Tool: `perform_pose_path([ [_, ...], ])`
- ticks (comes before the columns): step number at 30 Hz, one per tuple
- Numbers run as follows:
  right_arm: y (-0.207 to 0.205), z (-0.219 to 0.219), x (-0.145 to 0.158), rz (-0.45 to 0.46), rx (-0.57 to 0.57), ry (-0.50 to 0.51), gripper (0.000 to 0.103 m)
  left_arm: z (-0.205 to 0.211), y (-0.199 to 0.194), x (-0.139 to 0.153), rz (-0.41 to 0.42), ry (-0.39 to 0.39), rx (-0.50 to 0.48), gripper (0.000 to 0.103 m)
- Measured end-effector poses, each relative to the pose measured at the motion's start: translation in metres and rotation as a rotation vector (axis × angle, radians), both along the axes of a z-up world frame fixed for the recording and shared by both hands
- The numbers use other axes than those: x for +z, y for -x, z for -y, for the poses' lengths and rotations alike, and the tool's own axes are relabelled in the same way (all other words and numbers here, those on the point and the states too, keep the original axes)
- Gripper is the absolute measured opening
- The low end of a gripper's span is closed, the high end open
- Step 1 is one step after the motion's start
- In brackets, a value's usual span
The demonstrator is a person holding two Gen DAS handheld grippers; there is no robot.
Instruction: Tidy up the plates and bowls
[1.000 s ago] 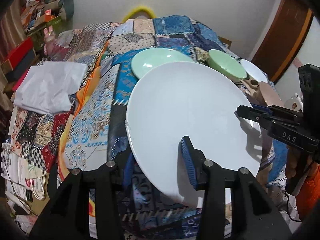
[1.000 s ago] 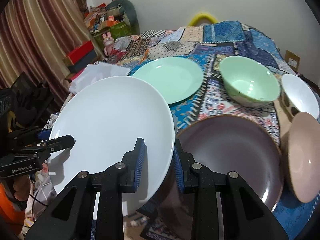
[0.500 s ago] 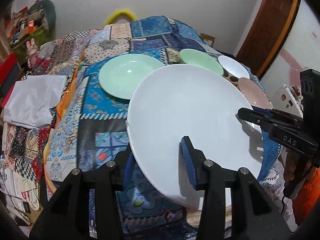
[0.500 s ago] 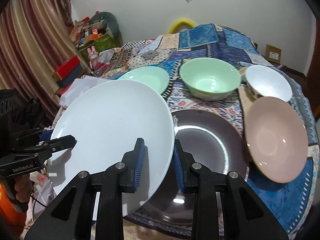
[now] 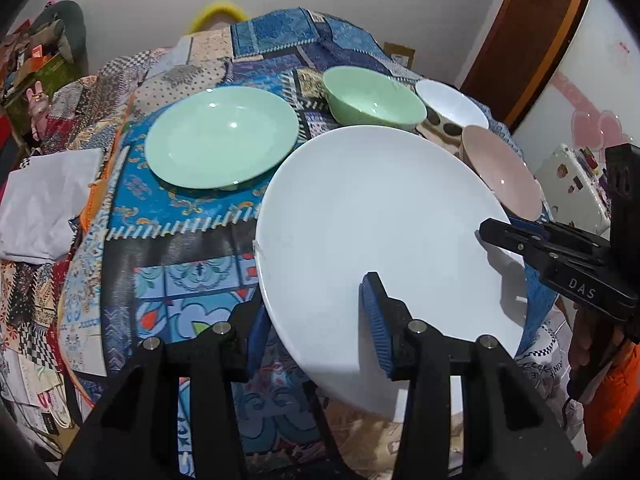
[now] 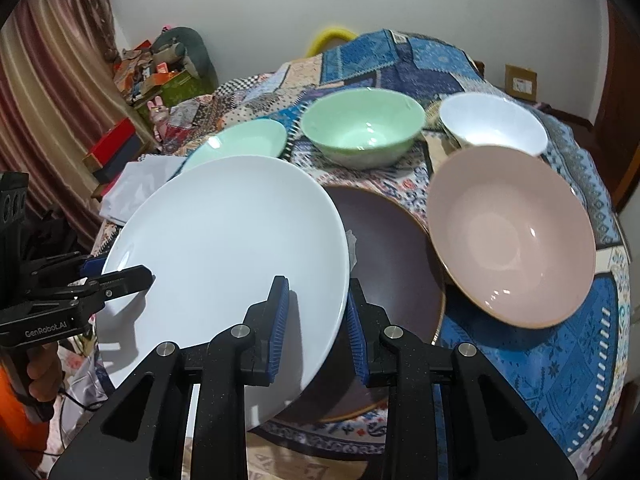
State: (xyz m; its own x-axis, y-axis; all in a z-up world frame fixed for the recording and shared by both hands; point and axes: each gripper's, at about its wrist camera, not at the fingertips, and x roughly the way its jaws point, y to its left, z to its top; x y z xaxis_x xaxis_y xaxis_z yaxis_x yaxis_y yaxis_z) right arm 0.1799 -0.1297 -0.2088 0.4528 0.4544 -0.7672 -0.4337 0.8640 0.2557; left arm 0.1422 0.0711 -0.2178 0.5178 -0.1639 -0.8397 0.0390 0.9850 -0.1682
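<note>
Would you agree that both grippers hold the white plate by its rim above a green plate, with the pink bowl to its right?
Not quite: the white plate, held by the left gripper and right gripper, is above a dark brown plate, as the right wrist view shows. The pink bowl is indeed to the right.

Two close wrist views from opposite rims, sharing white plate [image 5: 376, 232]

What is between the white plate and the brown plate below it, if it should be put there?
Nothing visible. The white plate, gripped at opposite rims by the left hand-held gripper and the right hand-held gripper, partly overhangs the brown plate, whose visible surface is bare. The pink bowl sits beside it, to the right.
</note>
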Motion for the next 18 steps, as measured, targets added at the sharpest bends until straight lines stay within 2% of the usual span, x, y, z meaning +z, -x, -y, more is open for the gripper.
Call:
perform_pose_path([
  [18, -0.016, 0.025, -0.024, -0.076, -0.06, 0.015, 0.026, 0.026, -0.042, -0.038, -0.095, 0.021, -0.027, 0.045],
])
